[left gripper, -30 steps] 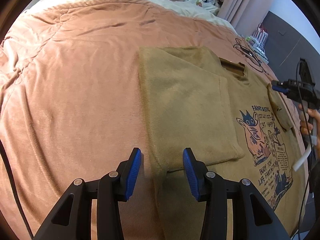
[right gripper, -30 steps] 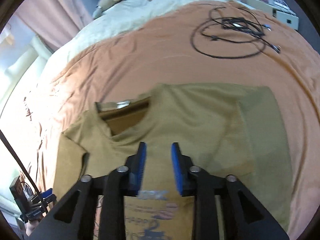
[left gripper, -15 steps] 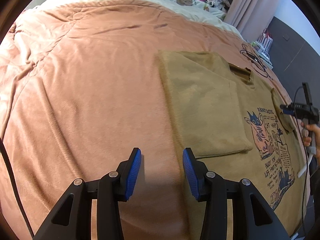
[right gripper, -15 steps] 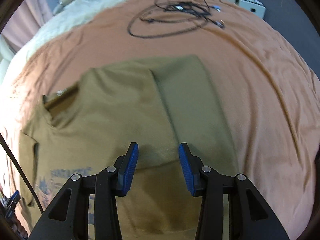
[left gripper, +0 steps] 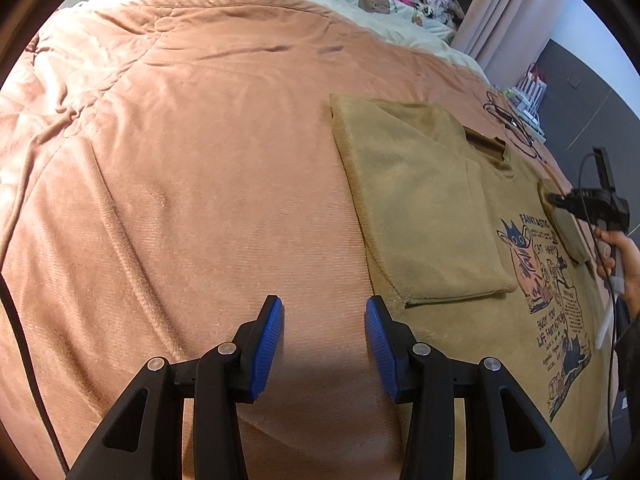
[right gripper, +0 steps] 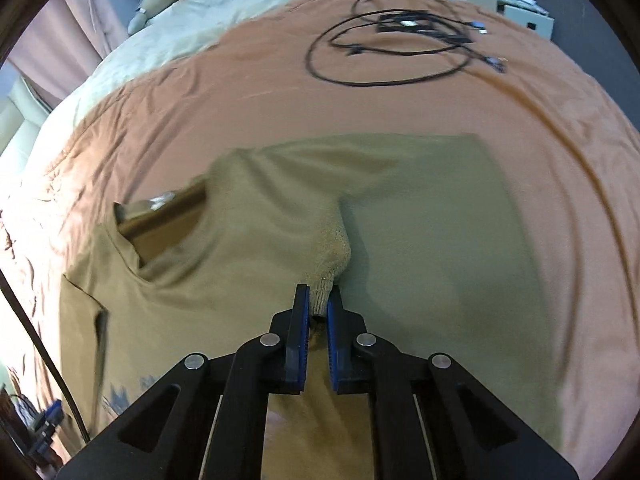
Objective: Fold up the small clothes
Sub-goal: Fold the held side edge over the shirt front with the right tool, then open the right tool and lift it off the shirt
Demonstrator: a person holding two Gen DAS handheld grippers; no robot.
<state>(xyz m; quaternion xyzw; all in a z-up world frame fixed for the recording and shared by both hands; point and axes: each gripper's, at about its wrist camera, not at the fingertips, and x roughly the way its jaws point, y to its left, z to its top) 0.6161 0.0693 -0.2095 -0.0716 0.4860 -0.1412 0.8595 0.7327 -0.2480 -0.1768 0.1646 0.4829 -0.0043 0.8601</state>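
A salmon-pink blanket (left gripper: 200, 184) covers the bed, and on it lies the tan T-shirt (left gripper: 424, 216), front up with one side already folded in over the chest. The left gripper (left gripper: 324, 320) tilts down over bare blanket just beside the shirt's folded edge, its jaws apart and empty, while the right gripper (right gripper: 318, 304), also angled down, has just been closing and now pinches a raised fold of the shirt's sleeve between its blue pads. Only the left wrist view shows the printed cartoon graphic (left gripper: 536, 264) and the person's hand (left gripper: 620, 264) on the right gripper's handle; only the right wrist view shows the pinch itself and the coiled black cable (right gripper: 400, 52) farther up the blanket.
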